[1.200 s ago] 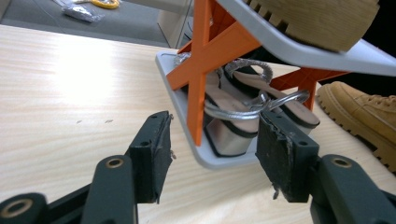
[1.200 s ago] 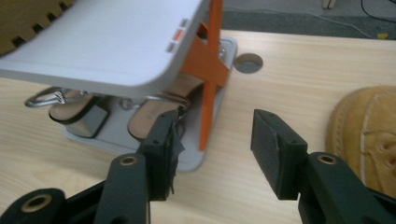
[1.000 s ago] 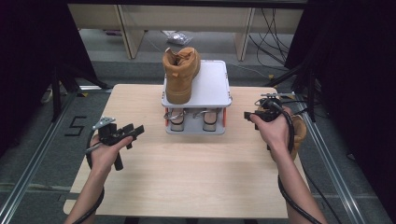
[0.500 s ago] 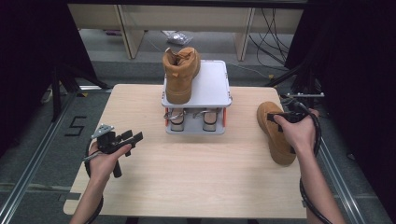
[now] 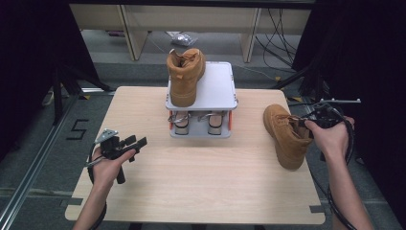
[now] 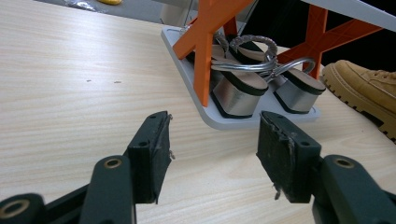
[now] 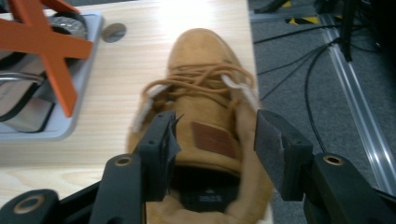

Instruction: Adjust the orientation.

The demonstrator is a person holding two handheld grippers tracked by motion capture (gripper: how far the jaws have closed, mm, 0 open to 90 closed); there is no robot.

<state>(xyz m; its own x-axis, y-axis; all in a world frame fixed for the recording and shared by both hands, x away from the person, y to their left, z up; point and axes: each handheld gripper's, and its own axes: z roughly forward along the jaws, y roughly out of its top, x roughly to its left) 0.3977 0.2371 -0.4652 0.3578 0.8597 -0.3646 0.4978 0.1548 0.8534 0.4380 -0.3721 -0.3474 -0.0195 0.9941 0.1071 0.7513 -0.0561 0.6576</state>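
We see a tan boot point(image 5: 286, 135) lying on the right side of the tabletop point(image 5: 191, 191), its toe toward the near edge and its collar toward the far edge. The right gripper point(image 7: 215, 140) sits at the collar with its jaws spread apart, one on each side of the tongue and its brown patch; we cannot tell whether the pads touch the leather. In the high view the right hand point(image 5: 330, 136) comes in from the lower right, forearm straight along the table's right edge, the wrist bent inward toward the boot.

Left of this boot stands a small grey rack point(image 5: 220, 86) with orange cross-braces. A second tan boot point(image 5: 184, 74) stands upright on the left part of its top shelf, and a pair of silver heeled sandals point(image 6: 261, 86) sits on the lower shelf.

Well apart, over the near left of the tabletop, the left hand point(image 5: 107, 165) holds the left gripper point(image 6: 212, 151) pointed toward the rack. Its jaws are wide open and hold nothing.
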